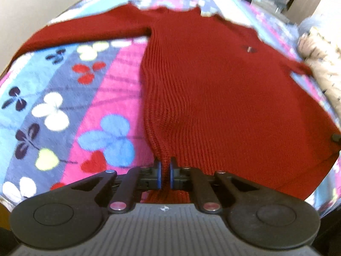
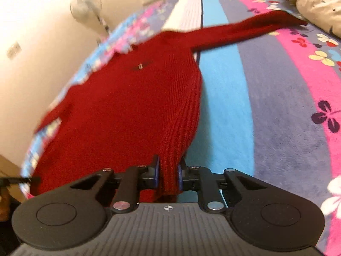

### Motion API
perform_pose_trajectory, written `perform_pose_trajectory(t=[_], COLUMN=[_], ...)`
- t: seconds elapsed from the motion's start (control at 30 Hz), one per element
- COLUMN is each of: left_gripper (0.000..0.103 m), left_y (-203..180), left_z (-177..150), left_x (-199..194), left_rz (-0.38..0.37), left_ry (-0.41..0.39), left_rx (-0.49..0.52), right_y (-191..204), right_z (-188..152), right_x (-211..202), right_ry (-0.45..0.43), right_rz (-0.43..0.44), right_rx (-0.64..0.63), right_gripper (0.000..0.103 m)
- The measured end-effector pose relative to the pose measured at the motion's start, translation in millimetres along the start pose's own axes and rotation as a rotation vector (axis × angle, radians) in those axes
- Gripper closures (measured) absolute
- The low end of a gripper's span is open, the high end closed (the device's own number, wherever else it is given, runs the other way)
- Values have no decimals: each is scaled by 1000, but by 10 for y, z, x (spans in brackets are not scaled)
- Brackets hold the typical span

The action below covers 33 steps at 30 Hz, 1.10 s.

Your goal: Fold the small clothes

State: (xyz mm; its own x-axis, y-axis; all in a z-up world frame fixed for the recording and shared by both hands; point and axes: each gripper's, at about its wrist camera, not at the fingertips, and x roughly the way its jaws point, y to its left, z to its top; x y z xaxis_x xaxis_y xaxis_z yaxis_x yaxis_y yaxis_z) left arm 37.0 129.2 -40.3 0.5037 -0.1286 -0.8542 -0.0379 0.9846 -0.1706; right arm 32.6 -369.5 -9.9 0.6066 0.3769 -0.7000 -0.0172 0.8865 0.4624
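Observation:
A red knit sweater [image 1: 223, 89] lies spread face up on a flowered striped blanket [image 1: 64, 98], with a small chest logo [image 1: 248, 48]. My left gripper [image 1: 165, 170] is shut on the sweater's bottom hem at its left corner. One sleeve [image 1: 81, 34] stretches out to the left. In the right wrist view the sweater [image 2: 127, 106] runs away from me, and my right gripper [image 2: 168, 172] is shut on the hem's other corner, the knit bunched between the pads. The other sleeve [image 2: 251, 29] reaches toward the far right.
A cream speckled garment or pillow [image 1: 319, 59] lies at the blanket's right side, also in the right wrist view [image 2: 319, 2]. A pale wall [image 2: 32, 53] and a standing fan [image 2: 87, 8] are beyond the bed edge. The other gripper's tip [image 2: 19, 180] shows at the left.

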Motion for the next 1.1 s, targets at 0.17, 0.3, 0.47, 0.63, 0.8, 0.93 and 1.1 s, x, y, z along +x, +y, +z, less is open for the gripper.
perform_pose_trajectory(t=[0.17, 0.3, 0.47, 0.63, 0.8, 0.93, 1.1], left_gripper=[96, 97, 95, 85, 74, 63, 55], left_y=[219, 382, 453, 291, 40, -62, -154], left_z=[-11, -16, -44, -2, -19, -104, -91], left_x=[-364, -437, -256, -152, -136, 271, 218], left_rz=[-69, -57, -46, 106, 35, 53, 50], left_ry=[-108, -118, -10, -29, -65, 138, 85], left_rx=[-50, -72, -65, -20, 57, 69, 74], right_y=[-100, -104, -23, 59, 265, 396, 459], right_z=[-48, -185, -344, -357, -221, -309, -331], right_x=[-450, -621, -419, -49, -111, 295, 467], right_ry=[-158, -173, -14, 61, -76, 123, 185], right_rz=[82, 110, -36, -309, -212, -205, -273], right_rx=[120, 148, 105, 27, -22, -106, -155], right_gripper=[88, 89, 87, 84, 63, 53, 51])
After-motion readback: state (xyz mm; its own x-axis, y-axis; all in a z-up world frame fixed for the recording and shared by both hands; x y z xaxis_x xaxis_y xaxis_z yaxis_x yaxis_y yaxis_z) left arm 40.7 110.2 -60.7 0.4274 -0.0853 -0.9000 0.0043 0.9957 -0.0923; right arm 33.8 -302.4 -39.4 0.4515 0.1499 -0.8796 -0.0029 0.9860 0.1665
